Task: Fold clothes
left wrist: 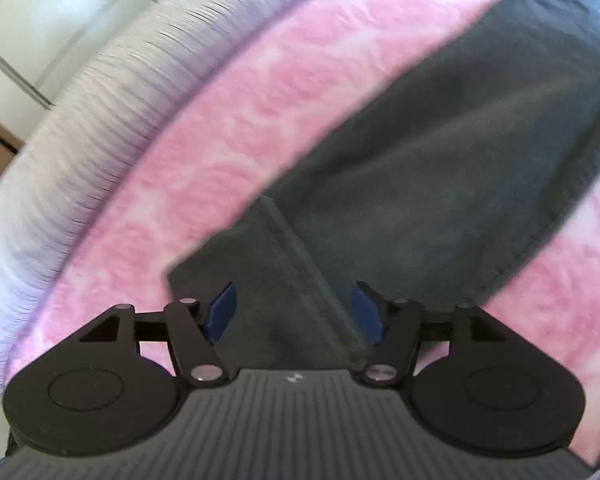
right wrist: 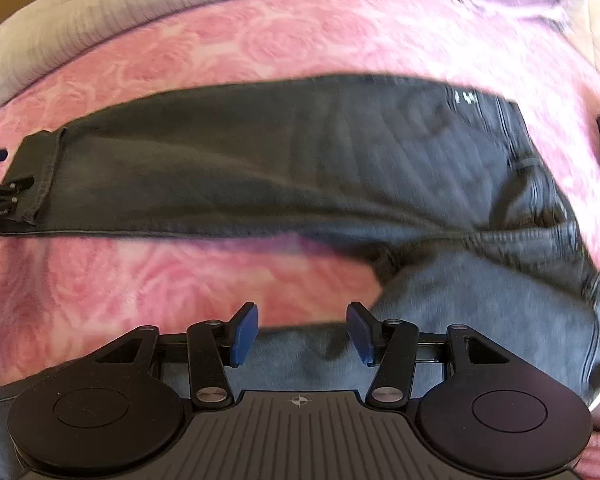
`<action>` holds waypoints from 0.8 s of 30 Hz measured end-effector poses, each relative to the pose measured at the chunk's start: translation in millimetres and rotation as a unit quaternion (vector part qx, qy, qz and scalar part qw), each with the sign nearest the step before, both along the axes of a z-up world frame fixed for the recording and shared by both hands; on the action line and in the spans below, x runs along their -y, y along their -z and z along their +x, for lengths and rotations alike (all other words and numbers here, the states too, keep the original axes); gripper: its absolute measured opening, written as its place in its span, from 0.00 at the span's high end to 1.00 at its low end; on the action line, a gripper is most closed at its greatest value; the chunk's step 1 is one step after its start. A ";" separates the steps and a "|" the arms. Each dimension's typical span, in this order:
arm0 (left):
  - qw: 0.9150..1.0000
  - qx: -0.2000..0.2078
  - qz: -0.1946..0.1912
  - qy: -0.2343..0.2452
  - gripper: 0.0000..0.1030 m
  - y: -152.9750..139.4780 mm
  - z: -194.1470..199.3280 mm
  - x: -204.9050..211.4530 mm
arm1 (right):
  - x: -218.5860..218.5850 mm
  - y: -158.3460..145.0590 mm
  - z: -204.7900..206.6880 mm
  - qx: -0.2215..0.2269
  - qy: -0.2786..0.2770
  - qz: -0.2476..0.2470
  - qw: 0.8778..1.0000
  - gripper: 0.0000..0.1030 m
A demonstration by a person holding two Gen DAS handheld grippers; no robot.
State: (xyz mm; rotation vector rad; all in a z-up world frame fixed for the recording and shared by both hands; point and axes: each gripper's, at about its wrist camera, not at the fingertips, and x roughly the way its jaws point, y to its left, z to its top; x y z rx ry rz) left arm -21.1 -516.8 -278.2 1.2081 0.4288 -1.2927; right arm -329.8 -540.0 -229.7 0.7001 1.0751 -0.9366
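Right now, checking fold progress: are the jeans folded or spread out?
Partly folded. One leg lies flat and straight on the pink blanket, its cuff unfolded; the other leg bends back toward the open right gripper.

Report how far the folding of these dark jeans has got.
Done: the dark jeans lie spread on the pink blanket, one leg stretched out, the other angled toward the right claw. In hand: nothing is gripped; the left claw hangs open over the hem end, the right open over the near leg. Left: every fold, since none shows yet.
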 end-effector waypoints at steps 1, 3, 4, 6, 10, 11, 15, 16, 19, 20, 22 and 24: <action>1.000 0.008 0.020 0.006 0.41 10.7 -6.7 0.8 | -0.6 0.9 1.1 0.002 0.003 0.003 1.000 0.49; 0.997 0.059 0.033 0.029 0.40 32.8 -18.9 0.2 | -1.9 -2.3 5.5 0.009 -0.003 0.000 1.000 0.48; 0.994 0.092 0.028 0.047 0.46 36.9 -19.3 -4.6 | -2.4 -4.9 7.8 0.013 -0.008 -0.004 1.000 0.48; 0.989 0.133 0.029 0.050 0.81 39.2 -9.6 -11.1 | -3.6 -10.6 11.8 0.018 -0.020 -0.013 1.000 0.48; 0.982 0.162 0.007 -0.098 0.94 -1.0 86.8 -33.1 | -0.1 -17.0 9.6 0.018 -0.021 -0.025 0.999 0.48; 0.975 0.174 -0.006 -0.139 0.94 -15.4 115.8 -41.7 | 1.6 -17.4 7.9 0.018 -0.016 -0.025 0.999 0.48; 0.937 0.203 -0.025 -0.284 0.90 -55.4 215.7 -80.3 | 5.2 -14.8 5.9 0.021 -0.007 -0.018 1.000 0.48; 0.934 0.207 -0.028 -0.290 0.87 -59.7 225.9 -89.0 | 4.7 -13.5 6.7 0.022 -0.009 -0.016 1.000 0.48; 0.954 0.195 -0.033 -0.224 0.54 -58.9 214.6 -109.3 | 0.9 -9.4 11.3 0.021 -0.019 -0.012 1.000 0.48; 0.967 0.191 -0.025 -0.165 0.52 -49.6 194.7 -113.9 | -0.3 -8.2 13.1 0.021 -0.023 -0.012 0.999 0.48; 0.978 0.203 0.001 -0.043 0.49 -23.1 153.0 -122.6 | -1.6 -6.1 15.1 0.019 -0.031 -0.013 0.999 0.48; 0.973 0.220 0.023 0.062 0.49 6.9 120.0 -127.0 | -2.5 -1.8 15.5 0.006 -0.043 -0.021 0.999 0.48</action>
